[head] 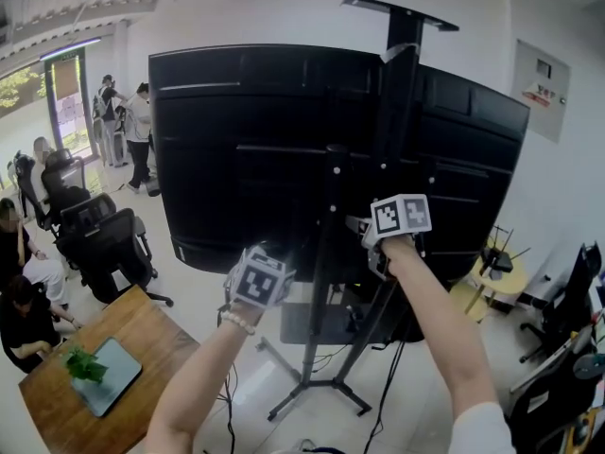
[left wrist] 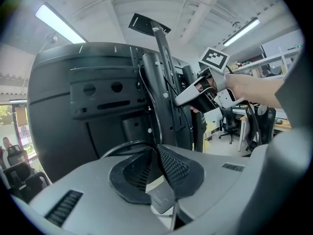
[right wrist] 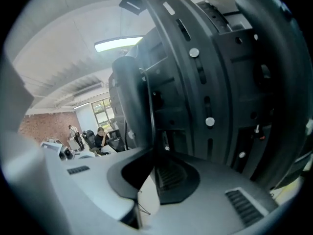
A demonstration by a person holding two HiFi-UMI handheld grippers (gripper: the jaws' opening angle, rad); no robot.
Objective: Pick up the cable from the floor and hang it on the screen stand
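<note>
Left hand-held gripper (left wrist: 156, 149) and right hand-held gripper (right wrist: 153, 163) each pinch the cable (left wrist: 125, 143) by the screen stand (head: 404, 83)

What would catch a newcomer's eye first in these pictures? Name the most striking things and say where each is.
The big black back of a screen on its stand fills the middle of the head view. In front of it, two raised arms hold the left gripper and right gripper against the stand, each pinching a thin black cable.
</note>
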